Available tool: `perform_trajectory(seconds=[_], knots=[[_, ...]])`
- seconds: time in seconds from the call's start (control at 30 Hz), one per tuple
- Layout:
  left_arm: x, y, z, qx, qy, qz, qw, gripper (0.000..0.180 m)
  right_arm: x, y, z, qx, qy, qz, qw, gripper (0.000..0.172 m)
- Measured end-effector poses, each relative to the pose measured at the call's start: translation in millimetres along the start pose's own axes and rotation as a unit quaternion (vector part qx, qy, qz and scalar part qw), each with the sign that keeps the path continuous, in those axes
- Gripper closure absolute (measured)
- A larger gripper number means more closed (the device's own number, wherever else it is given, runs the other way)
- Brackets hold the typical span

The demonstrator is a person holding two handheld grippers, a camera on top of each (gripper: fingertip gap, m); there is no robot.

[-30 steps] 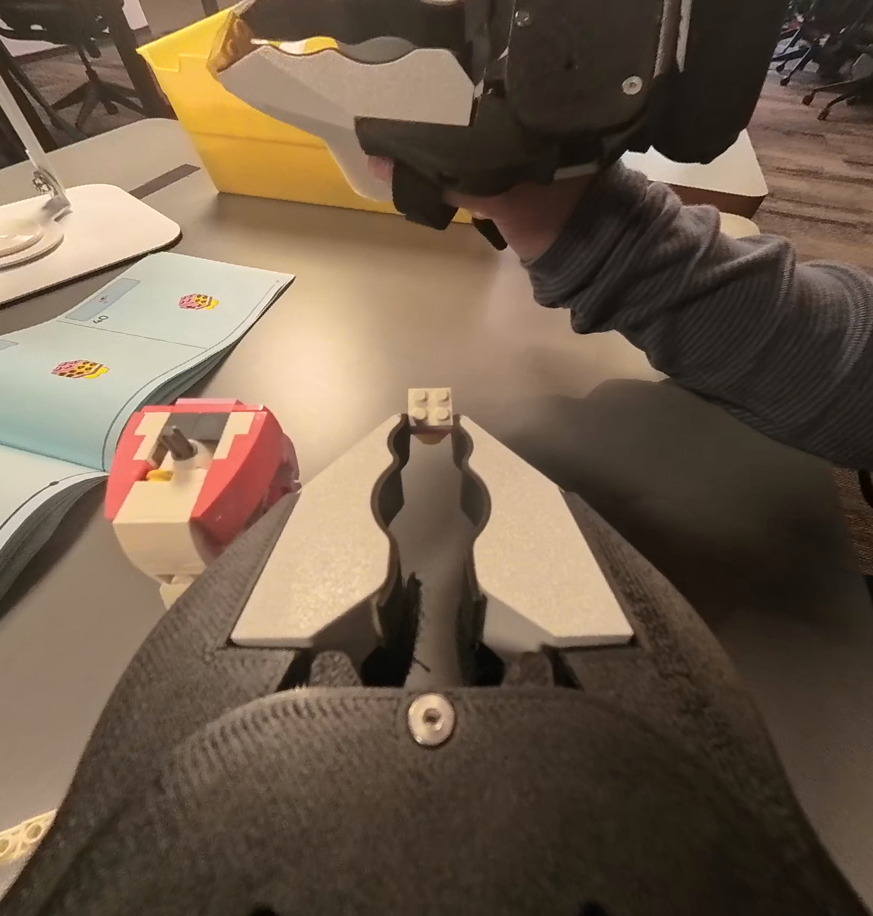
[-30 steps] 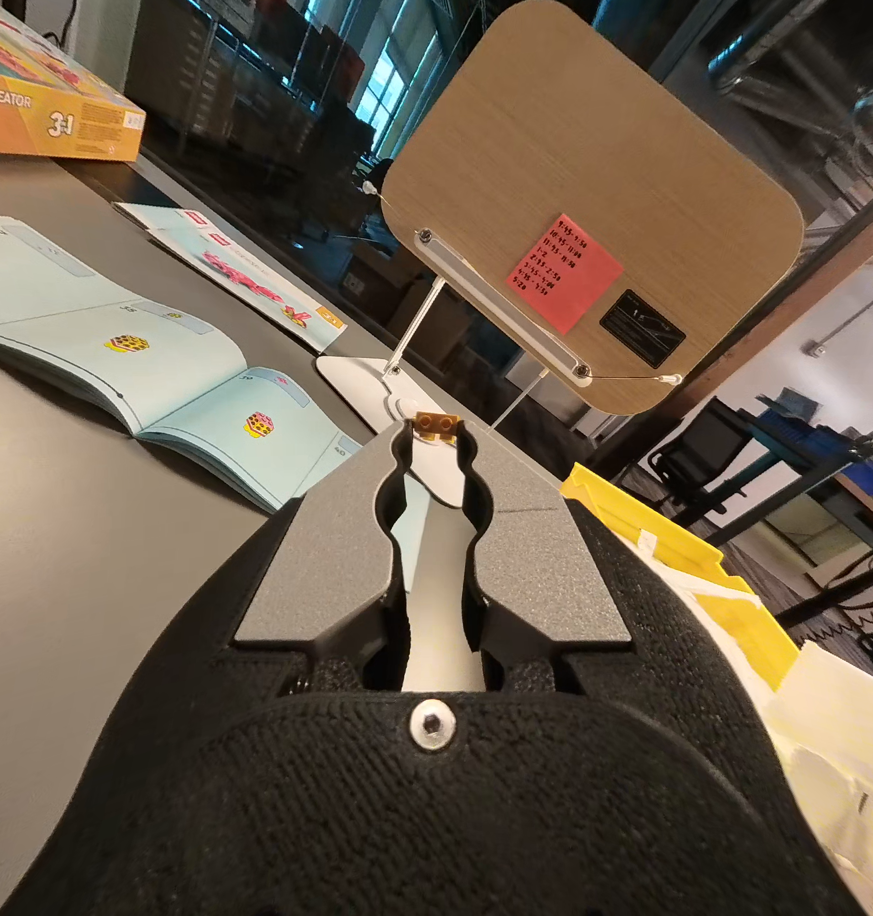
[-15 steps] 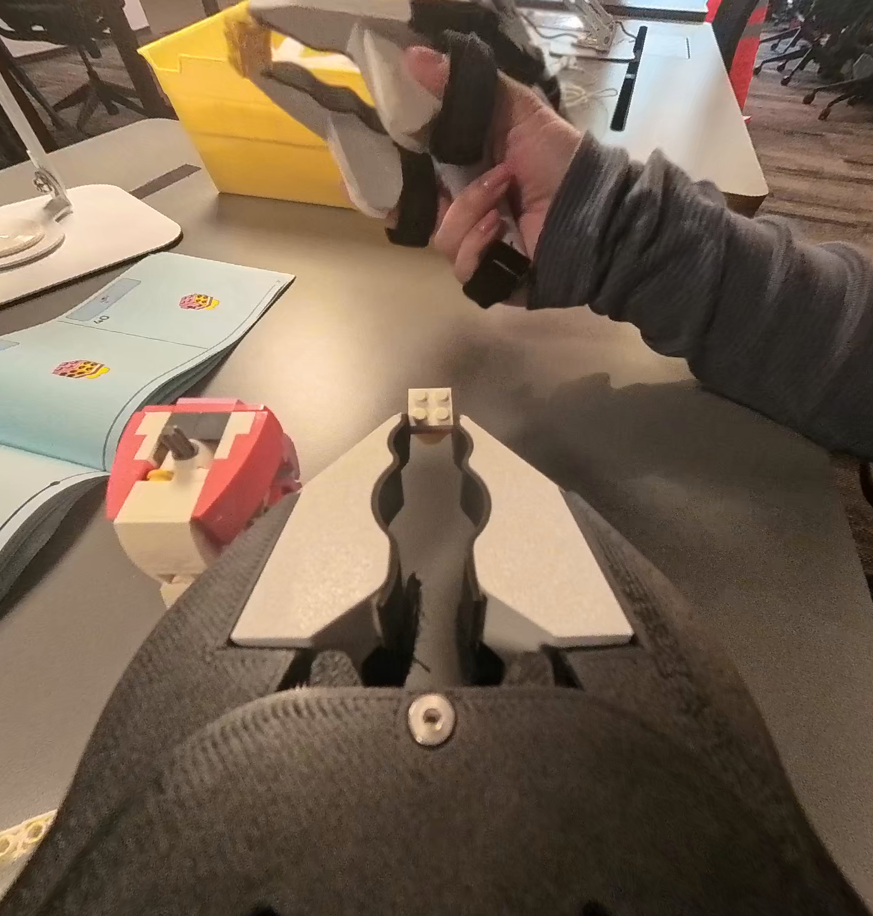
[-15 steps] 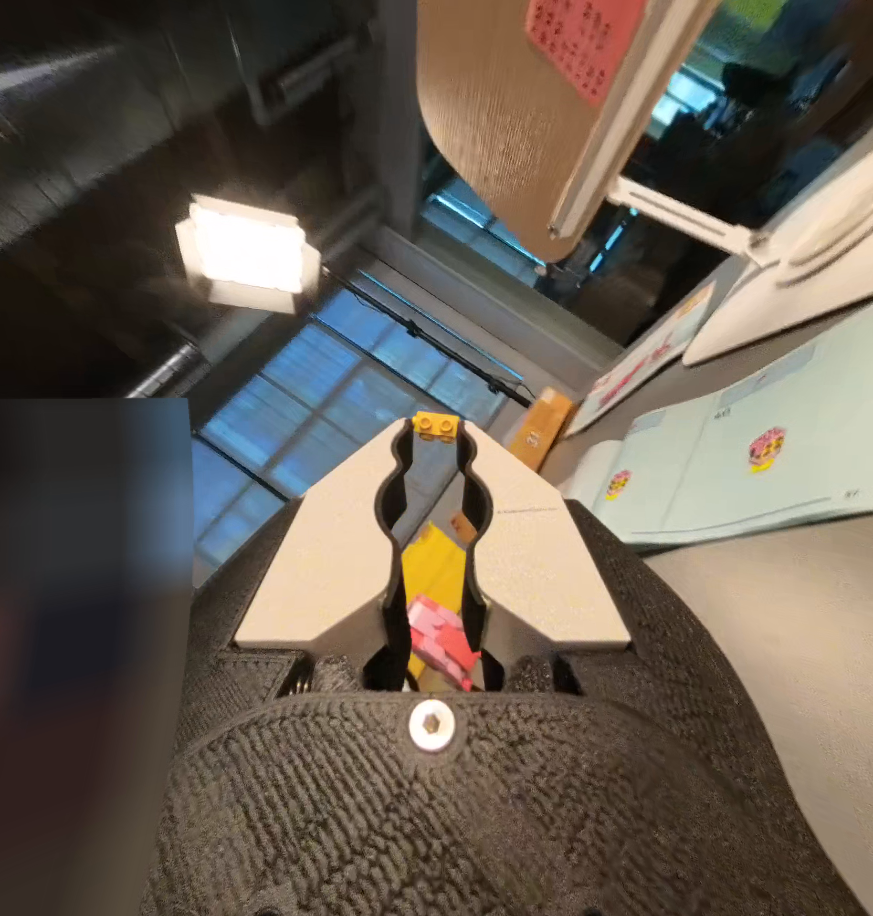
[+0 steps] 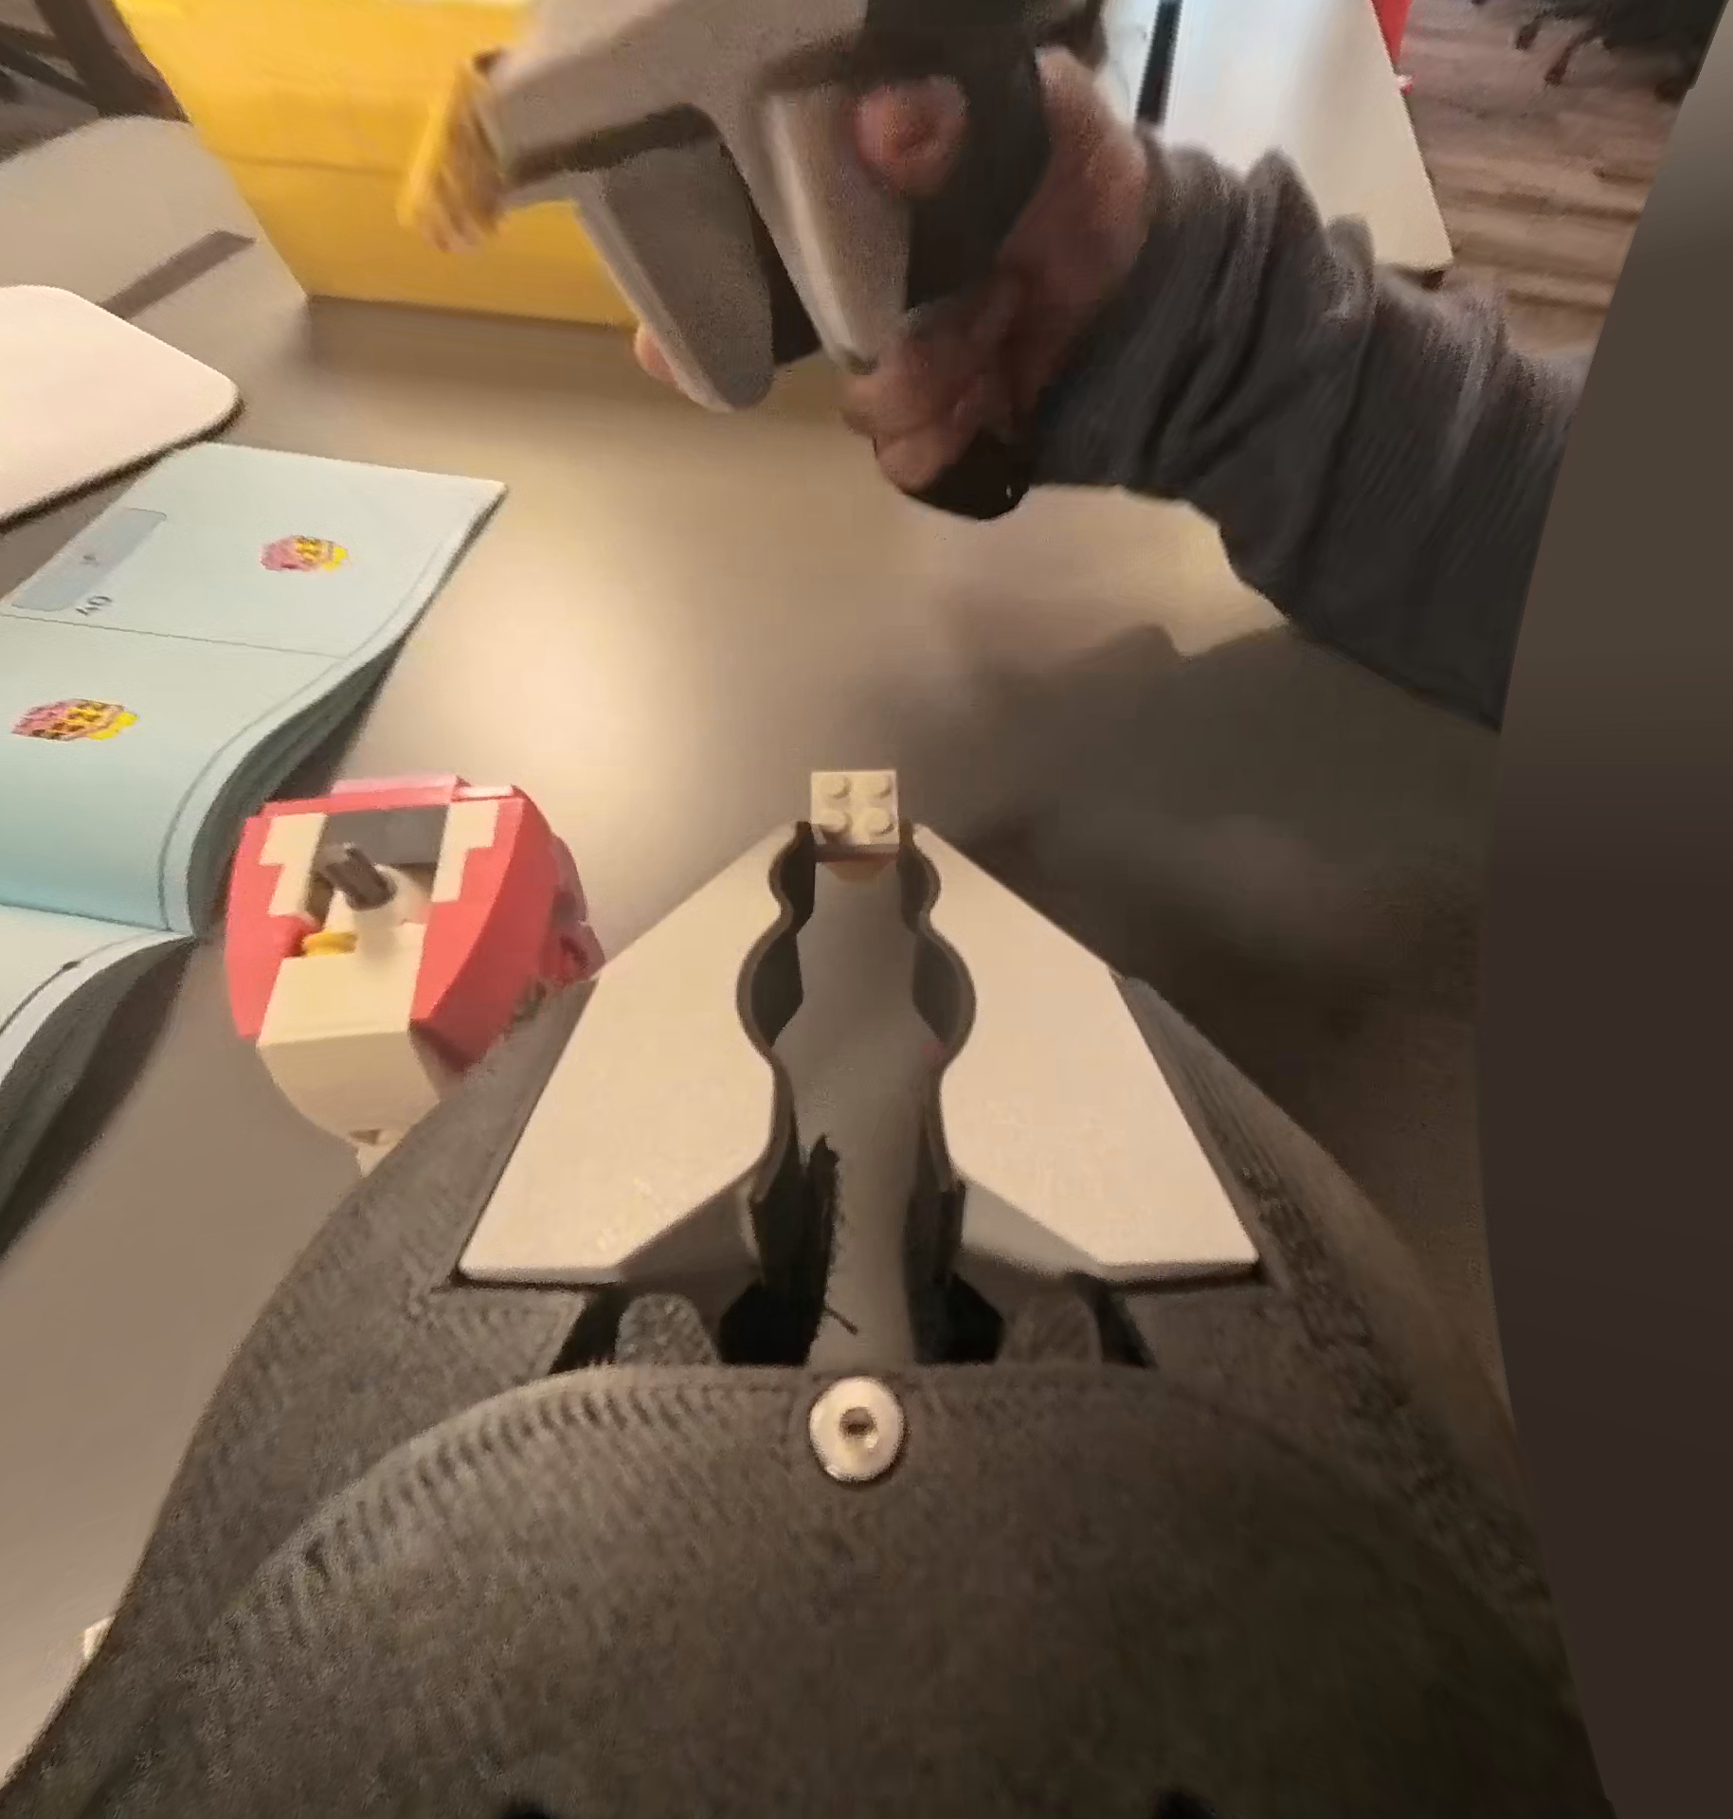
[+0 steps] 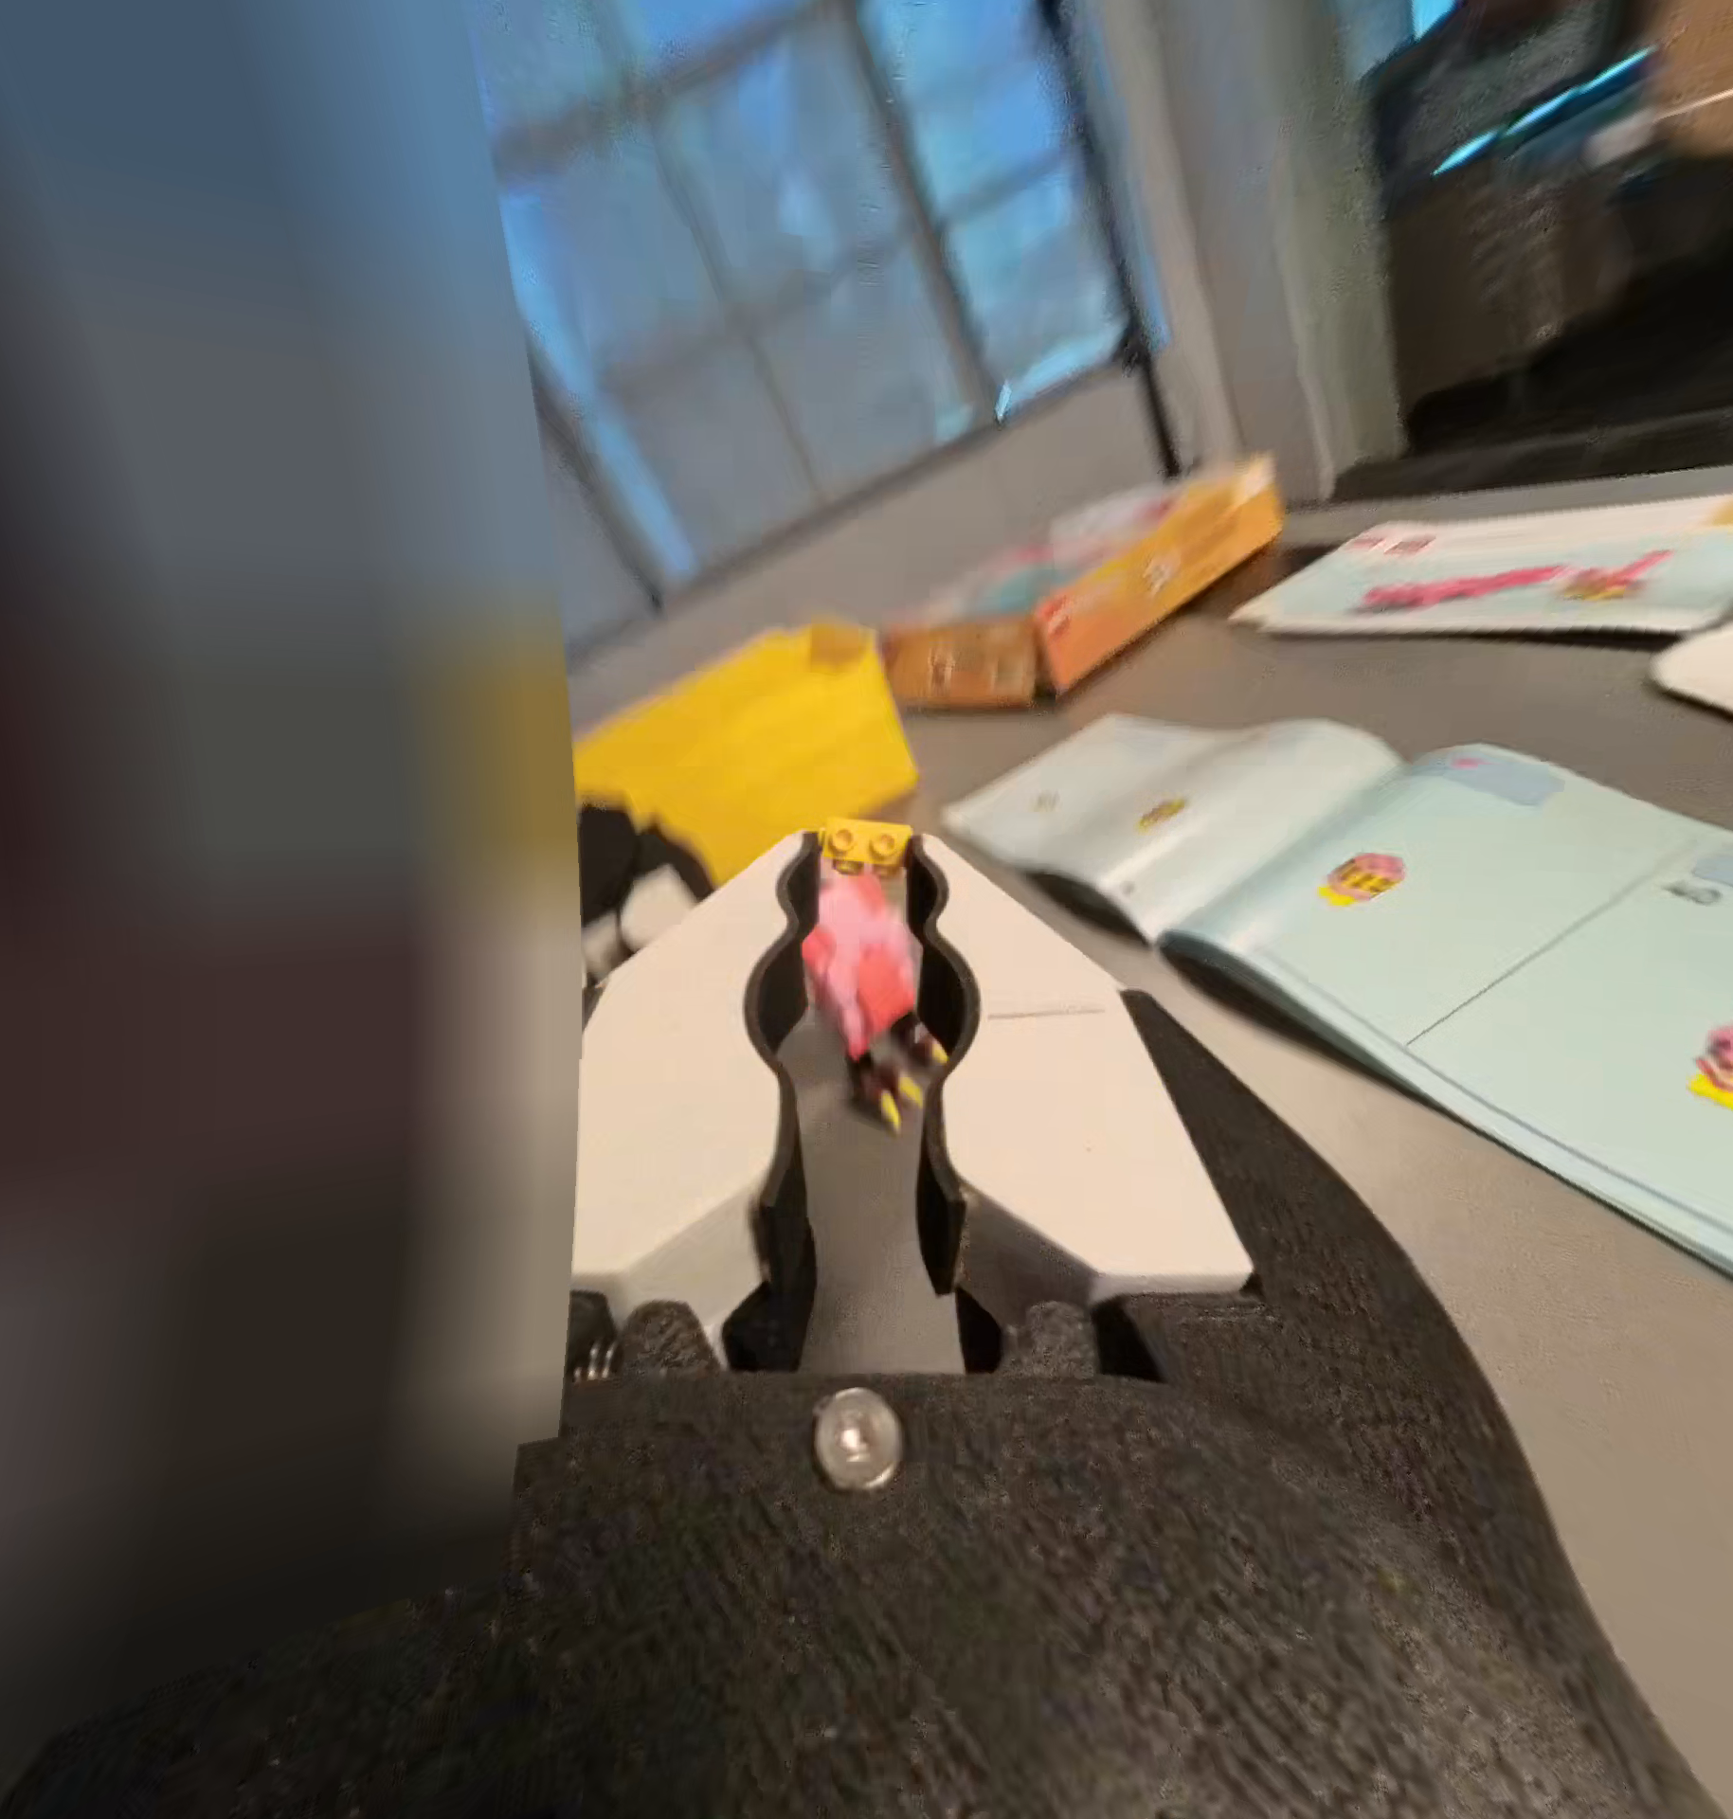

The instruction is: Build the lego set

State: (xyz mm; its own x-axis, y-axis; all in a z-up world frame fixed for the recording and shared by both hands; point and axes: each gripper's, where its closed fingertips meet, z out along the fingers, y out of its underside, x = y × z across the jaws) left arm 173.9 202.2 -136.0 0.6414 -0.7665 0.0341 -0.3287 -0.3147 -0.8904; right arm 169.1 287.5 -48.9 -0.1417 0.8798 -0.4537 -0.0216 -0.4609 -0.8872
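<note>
The grey bench carries everything. Largest on it, far ahead and to the left of the left tool, stands a yellow bin. Nearer, on the left, an open pale-blue instruction booklet lies flat, with small coloured model pictures on its pages. Just beside the left tool's left finger sits a red and cream brick model, with a grey panel on top and a dark peg sticking out; it rests on the bench and does not touch the fingers.

The left tool pinches a small tan two-by-two brick plate at its very tips, studs facing up, both fingers pressed against its sides; the plate juts a little forward of the tips.

The right tool pinches a small yellow two-stud brick between its tips in the same way. In the left wrist view that tool hangs above the bench, ahead of the left tool and in front of the bin, gripped by a hand in a grey sleeve, with the yellow piece showing at its tip. In the right wrist view the red model appears blurred through the gap between its fingers.
</note>
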Motion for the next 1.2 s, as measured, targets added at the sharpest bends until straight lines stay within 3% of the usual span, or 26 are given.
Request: perform_trajectory(seconds=[0.1, 0.2, 0.3, 0.57, 0.77, 0.87, 1.03, 1.2], knots=[[8, 15, 0, -0.055, 0.027, 0.018, 0.998, 0.166, -21, 45, 4, -0.142, -0.034, -0.122, 0.982, 0.156], [12, 28, 1, -0.1, 0.034, 0.035, 0.994, 0.165, -40, 82, 1, -0.227, -0.094, -0.175, 0.953, 0.156], [15, 35, 3, -0.125, 0.038, 0.045, 0.99, 0.165, -55, 97, 1, -0.255, -0.139, -0.18, 0.94, 0.156], [9, 47, 4, -0.158, 0.027, 0.05, 0.986, 0.165, -35, 135, -8, -0.37, -0.09, -0.222, 0.898, 0.156], [0, 52, -7, -0.212, 0.011, 0.061, 0.975, 0.166, -26, 143, -3, -0.376, -0.078, -0.235, 0.893, 0.156], [-4, 55, -18, -0.282, 0.006, 0.087, 0.955, 0.166, -24, 149, -3, -0.389, -0.08, -0.233, 0.888, 0.156], [6, 66, -33, -0.448, 0.06, 0.102, 0.886, 0.165, -22, 148, -8, -0.384, -0.084, -0.218, 0.894, 0.156], [6, 63, -22, -0.514, 0.065, 0.103, 0.849, 0.163, -16, 139, -14, -0.359, -0.078, -0.196, 0.909, 0.156]])
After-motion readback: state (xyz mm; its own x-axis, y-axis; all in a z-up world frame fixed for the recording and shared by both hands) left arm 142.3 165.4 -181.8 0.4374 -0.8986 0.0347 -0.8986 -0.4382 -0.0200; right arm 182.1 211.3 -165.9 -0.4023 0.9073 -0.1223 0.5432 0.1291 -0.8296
